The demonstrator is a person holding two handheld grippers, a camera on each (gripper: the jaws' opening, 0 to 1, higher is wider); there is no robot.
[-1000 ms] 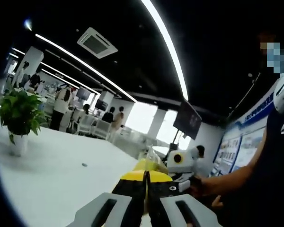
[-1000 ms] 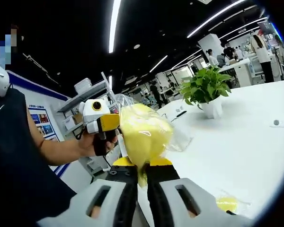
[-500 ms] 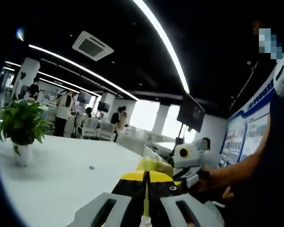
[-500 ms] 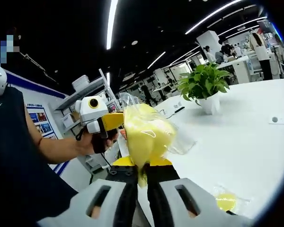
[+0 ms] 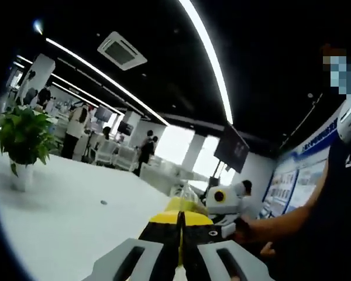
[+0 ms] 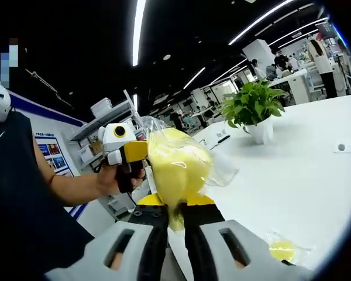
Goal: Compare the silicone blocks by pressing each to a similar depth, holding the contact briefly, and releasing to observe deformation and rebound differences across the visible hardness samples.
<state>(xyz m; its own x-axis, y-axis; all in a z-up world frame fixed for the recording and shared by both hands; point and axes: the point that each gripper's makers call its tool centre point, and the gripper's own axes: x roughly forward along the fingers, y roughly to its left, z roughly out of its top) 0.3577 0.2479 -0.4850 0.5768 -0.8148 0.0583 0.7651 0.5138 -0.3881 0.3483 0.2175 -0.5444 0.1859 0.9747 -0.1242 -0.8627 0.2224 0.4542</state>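
White tabletop (image 6: 316,193) spreads under dark office ceiling lights. Nearest, the right gripper (image 6: 175,218) pinches a bagged yellow block (image 6: 176,167) between closed jaws, lifted off the table. The left gripper (image 6: 141,153) touches the bag's far side; its jaws look closed. A second yellow block (image 6: 281,249) lies on the table; beyond, a potted plant (image 6: 253,111).

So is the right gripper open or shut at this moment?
Shut: the right gripper has its jaws pinched on the bagged yellow block, held up off the table.
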